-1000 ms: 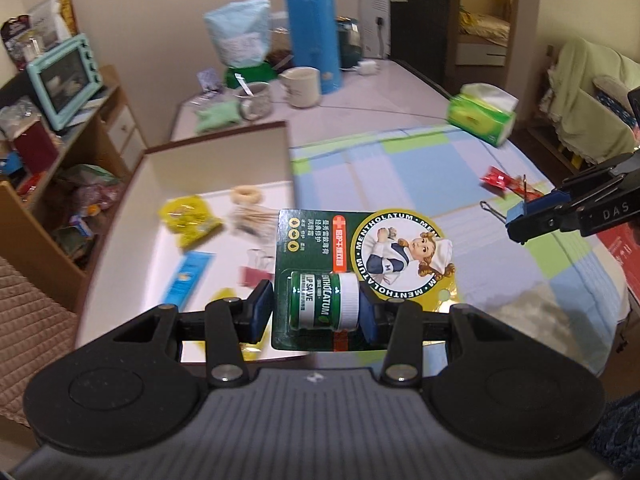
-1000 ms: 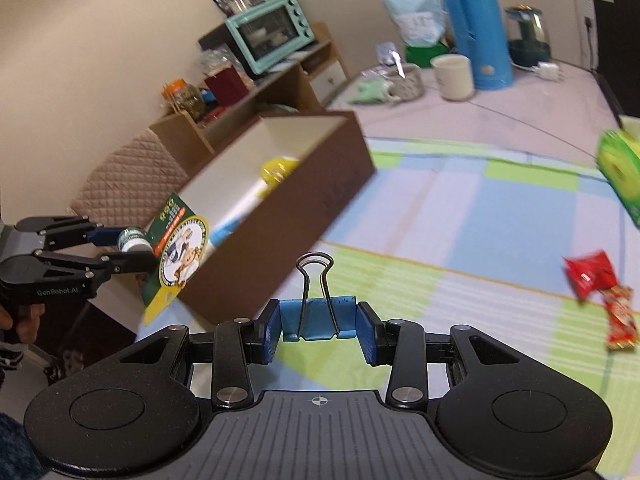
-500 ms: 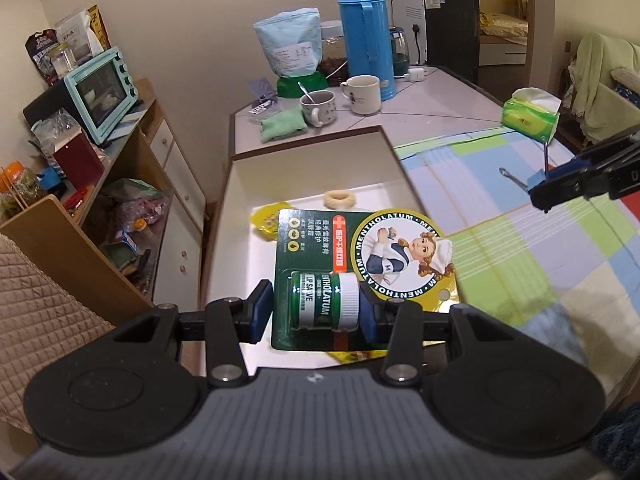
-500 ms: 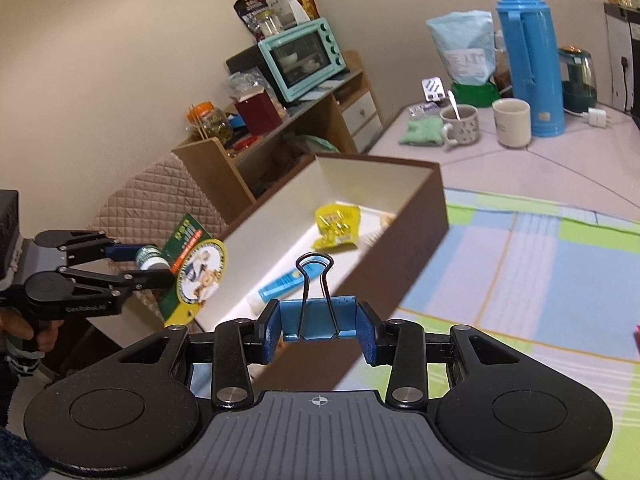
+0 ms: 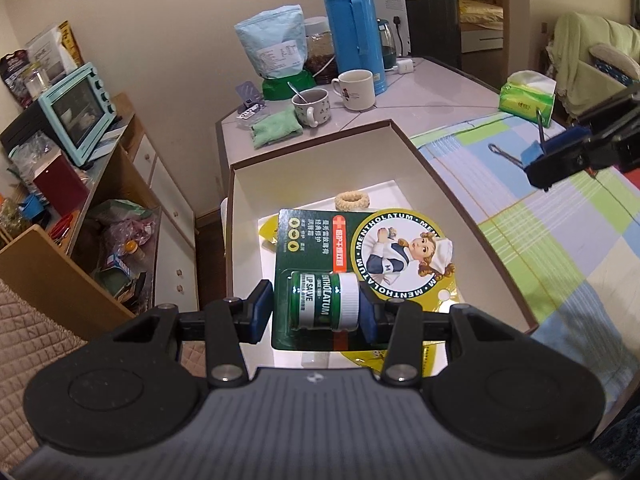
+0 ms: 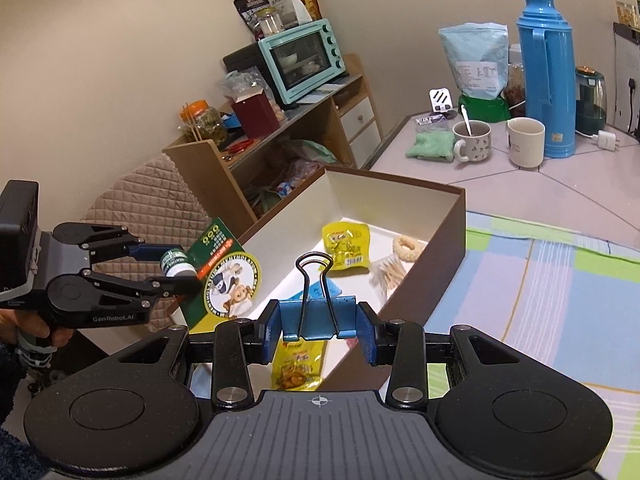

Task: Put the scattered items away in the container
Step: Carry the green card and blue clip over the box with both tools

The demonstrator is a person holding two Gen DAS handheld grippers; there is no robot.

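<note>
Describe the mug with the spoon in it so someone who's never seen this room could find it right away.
Start at the tall blue thermos at the far end of the table. Two mugs stand in front of it; the one you want is on the left, beside a folded green cloth. Unlike the plain white mug, it has dark markings and a spoon sticking out.

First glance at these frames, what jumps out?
The green lip-salve card, clamped in the left gripper over the open box. Next, the blue binder clip held in the right gripper at the box's near side. At the back of the table stands a tall blue thermos.
</note>
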